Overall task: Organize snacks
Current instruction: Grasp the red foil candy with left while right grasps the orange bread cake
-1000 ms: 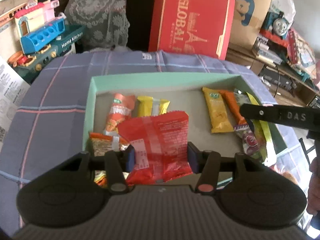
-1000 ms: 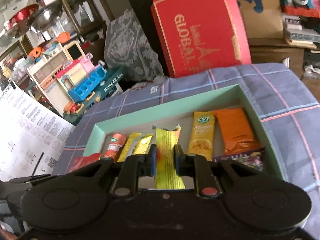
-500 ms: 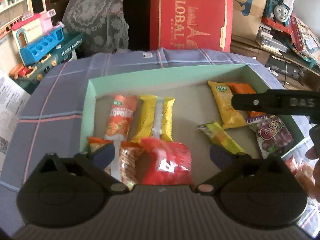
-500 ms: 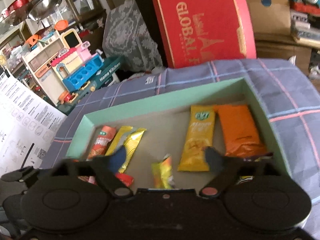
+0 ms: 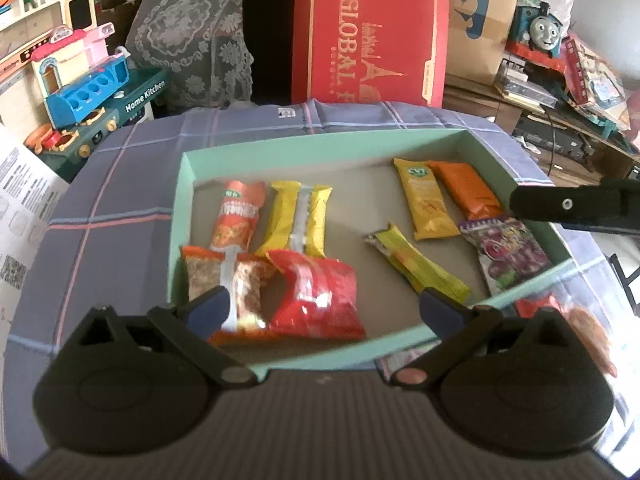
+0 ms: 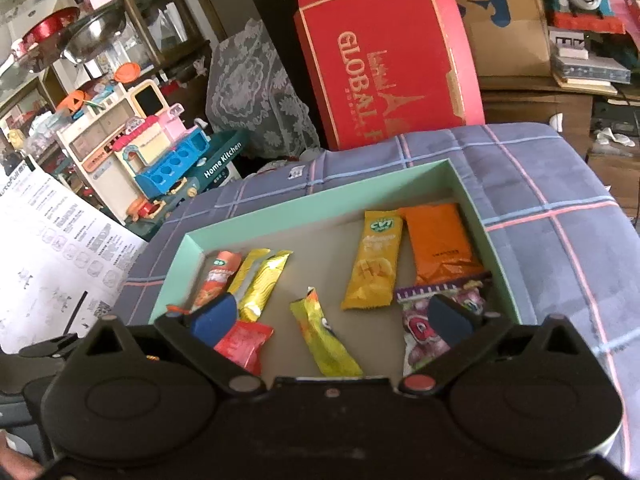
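Both packets dropped, jaws wide.

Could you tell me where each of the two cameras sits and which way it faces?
Left wrist: on the left tongs, near the box's front left, facing its far wall; own open blue-padded fingers show, and the right tongs' finger at right.
Right wrist: on the right tongs, higher and toward the box's right, facing forward-left; own open fingers show.
Shared: the box, the yellow CVT bar and the red carton.
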Motion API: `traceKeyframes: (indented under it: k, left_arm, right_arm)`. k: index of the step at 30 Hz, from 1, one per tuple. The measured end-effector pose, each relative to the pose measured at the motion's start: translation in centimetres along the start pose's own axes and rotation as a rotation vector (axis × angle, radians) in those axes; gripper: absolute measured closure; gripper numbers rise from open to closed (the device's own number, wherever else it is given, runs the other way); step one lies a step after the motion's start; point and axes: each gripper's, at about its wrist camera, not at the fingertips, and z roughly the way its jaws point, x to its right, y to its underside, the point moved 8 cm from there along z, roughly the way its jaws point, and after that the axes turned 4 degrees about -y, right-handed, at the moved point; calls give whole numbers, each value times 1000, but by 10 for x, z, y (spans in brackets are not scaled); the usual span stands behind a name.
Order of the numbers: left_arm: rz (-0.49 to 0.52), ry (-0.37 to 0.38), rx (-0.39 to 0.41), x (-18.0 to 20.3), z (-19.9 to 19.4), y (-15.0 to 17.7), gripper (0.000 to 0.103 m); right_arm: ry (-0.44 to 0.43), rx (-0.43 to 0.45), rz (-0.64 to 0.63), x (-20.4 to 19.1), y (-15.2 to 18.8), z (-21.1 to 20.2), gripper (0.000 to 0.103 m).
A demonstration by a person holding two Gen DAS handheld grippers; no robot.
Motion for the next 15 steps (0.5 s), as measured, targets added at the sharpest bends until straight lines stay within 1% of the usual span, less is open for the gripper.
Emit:
traceKeyframes:
  k: [4,7,11,15]
  left_arm:
    - [8,7,-11,3,-14,20,0]
    - [12,8,-44,7,-16,40,0]
    - [5,25,-86,12,-18,66,0]
    - [0,34,-122,19,-17,85,0]
  right_arm:
    - [-5,12,4,2,13,-25,0]
    - [-1,9,16,10,27,-41,0]
    - [19,1,40,26,52,-61,0]
    - [59,-2,72,47,77,-77,0]
